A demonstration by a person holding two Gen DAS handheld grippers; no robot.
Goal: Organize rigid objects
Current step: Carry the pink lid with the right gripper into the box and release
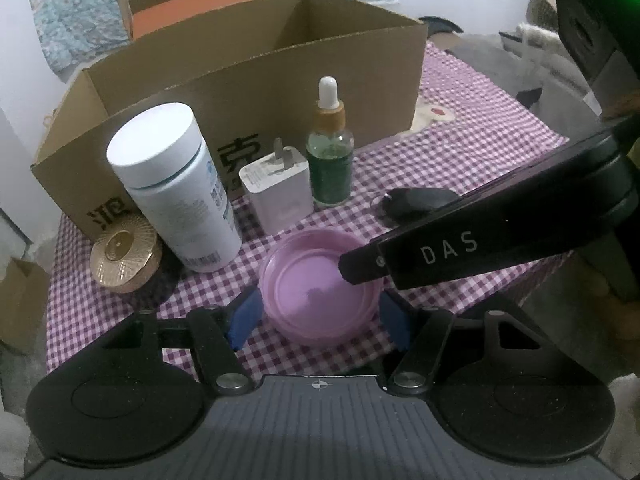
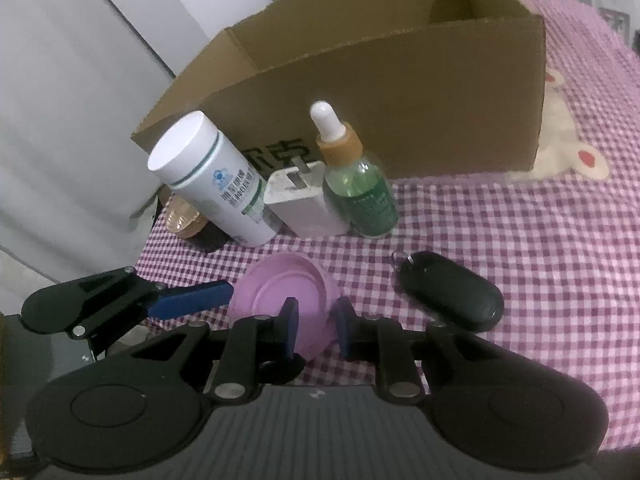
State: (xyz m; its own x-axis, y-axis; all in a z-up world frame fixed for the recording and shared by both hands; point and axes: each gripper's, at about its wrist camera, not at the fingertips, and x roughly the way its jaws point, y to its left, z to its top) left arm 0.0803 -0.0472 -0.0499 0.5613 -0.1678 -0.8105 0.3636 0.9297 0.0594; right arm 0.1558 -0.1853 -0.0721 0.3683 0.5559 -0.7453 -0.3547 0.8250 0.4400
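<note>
Purple-white check tablecloth w/ bear print, pale wall behind, patterned blue fabric, dim light

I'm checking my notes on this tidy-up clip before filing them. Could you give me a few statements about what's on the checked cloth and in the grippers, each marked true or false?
1. The right gripper pinches the rim of the pink lid. True.
2. The dropper bottle lies on its side. False: it stands upright beside the white charger.
3. The left gripper straddles the pink lid. True.
4. The black key fob is inside the cardboard box. False: it lies on the checked cloth, in front of the box.
5. The white bottle has its cap off. False: the cap is on.
</note>
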